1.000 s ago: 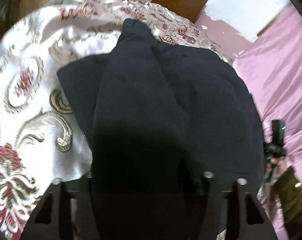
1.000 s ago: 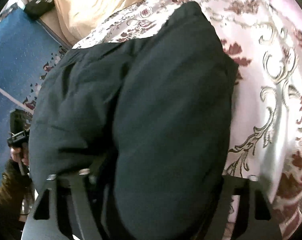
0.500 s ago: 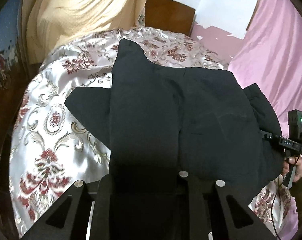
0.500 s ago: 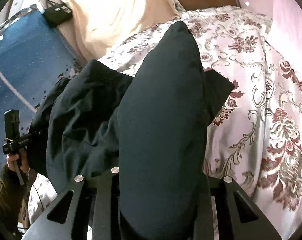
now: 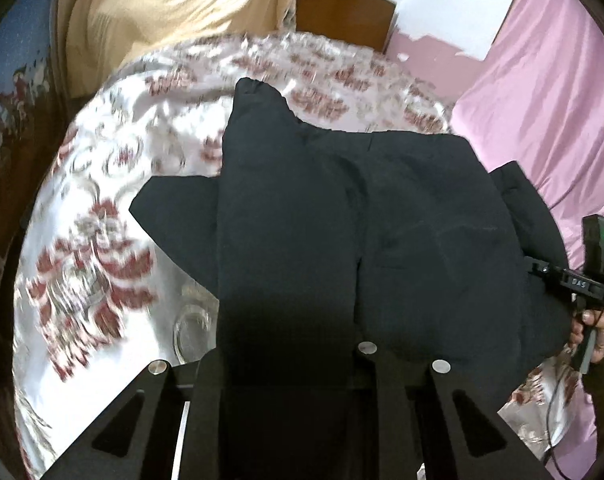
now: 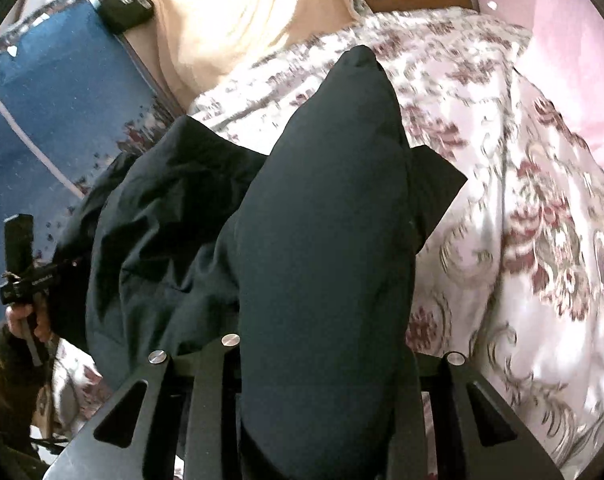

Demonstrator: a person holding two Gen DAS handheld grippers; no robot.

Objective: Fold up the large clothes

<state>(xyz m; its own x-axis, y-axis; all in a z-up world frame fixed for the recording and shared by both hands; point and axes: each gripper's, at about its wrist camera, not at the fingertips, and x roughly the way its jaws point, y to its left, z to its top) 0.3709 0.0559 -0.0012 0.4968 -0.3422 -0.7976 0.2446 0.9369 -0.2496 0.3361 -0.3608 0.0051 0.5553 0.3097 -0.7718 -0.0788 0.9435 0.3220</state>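
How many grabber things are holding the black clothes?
2. The left gripper clamps one end of the black garment; the right gripper clamps the other.

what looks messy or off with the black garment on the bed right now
The black garment lies unevenly on the floral bedspread: a flat corner pokes out at the left claw's side, and a bunched part droops over the bed edge by the right claw. Both claws grip its fabric. Paint is also peeling on the pink wall.

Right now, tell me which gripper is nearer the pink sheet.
Right. The right gripper holds the black garment's edge on the side beside the pink sheet; the left gripper holds the opposite edge, over by the blue surface, with the garment between it and the sheet.
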